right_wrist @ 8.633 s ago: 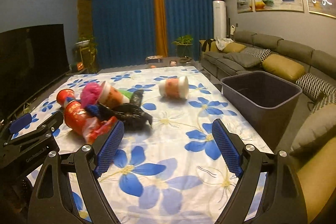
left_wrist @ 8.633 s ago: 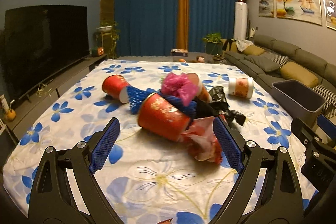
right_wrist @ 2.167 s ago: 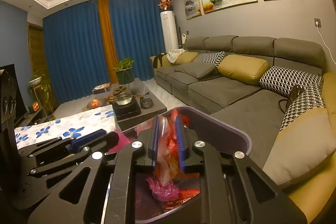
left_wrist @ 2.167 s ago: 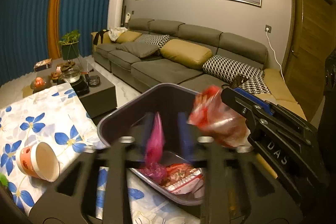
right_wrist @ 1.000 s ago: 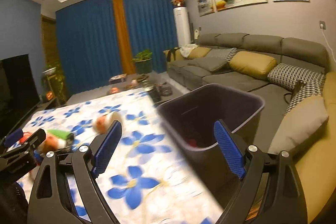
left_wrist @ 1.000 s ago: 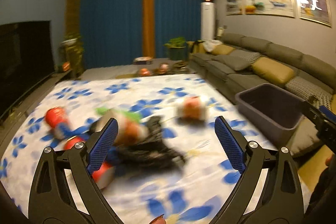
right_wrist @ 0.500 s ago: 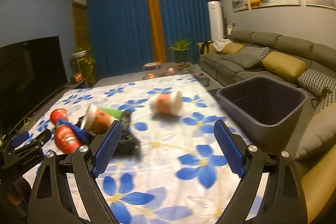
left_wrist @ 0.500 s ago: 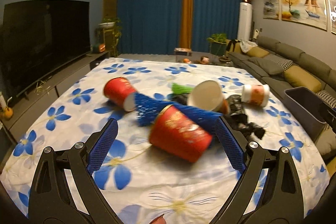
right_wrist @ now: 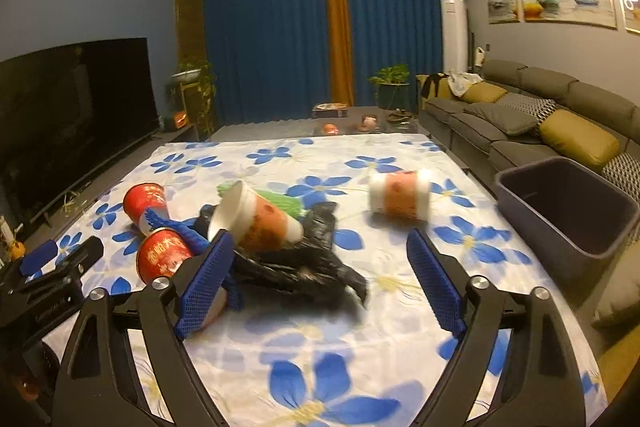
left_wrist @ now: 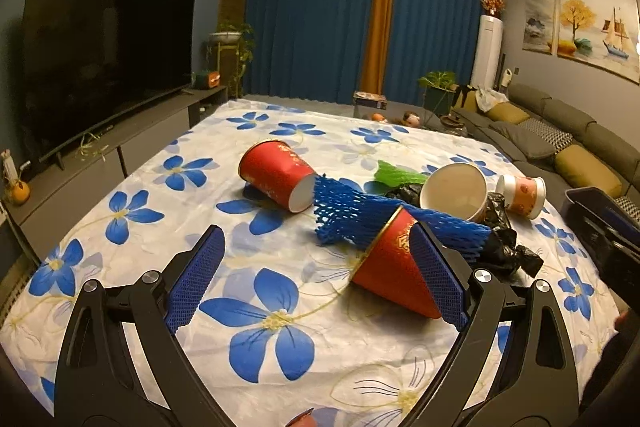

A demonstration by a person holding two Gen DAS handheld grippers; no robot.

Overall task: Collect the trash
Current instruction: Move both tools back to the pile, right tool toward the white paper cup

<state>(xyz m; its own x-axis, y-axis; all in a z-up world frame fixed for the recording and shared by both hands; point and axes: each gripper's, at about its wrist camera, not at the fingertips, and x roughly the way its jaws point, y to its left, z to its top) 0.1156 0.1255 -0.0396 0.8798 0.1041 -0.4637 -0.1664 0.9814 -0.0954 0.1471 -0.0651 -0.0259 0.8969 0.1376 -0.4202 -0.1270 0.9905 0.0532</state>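
Observation:
Trash lies in a pile on the flowered tablecloth [left_wrist: 132, 195]. In the left wrist view a near red cup [left_wrist: 390, 267] lies on its side by my right finger, with blue foam netting [left_wrist: 360, 213], a far red cup [left_wrist: 276, 175], a black bag [left_wrist: 508, 251] and two paper cups [left_wrist: 456, 191] beyond. My left gripper [left_wrist: 316, 283] is open and empty above the cloth. My right gripper [right_wrist: 320, 283] is open and empty just before the black bag [right_wrist: 304, 267] and a tan paper cup [right_wrist: 256, 223]. The grey bin [right_wrist: 564, 211] stands at the right.
A lone paper cup [right_wrist: 400, 201] lies toward the bin. A grey sofa [right_wrist: 520, 115] runs along the right wall. A television [left_wrist: 100, 55] on a low cabinet stands at the left. A low table with small items stands beyond the cloth's far edge.
Both grippers have swung back from the bin to the trash pile and come lower and closer to it. Both stay open and empty.

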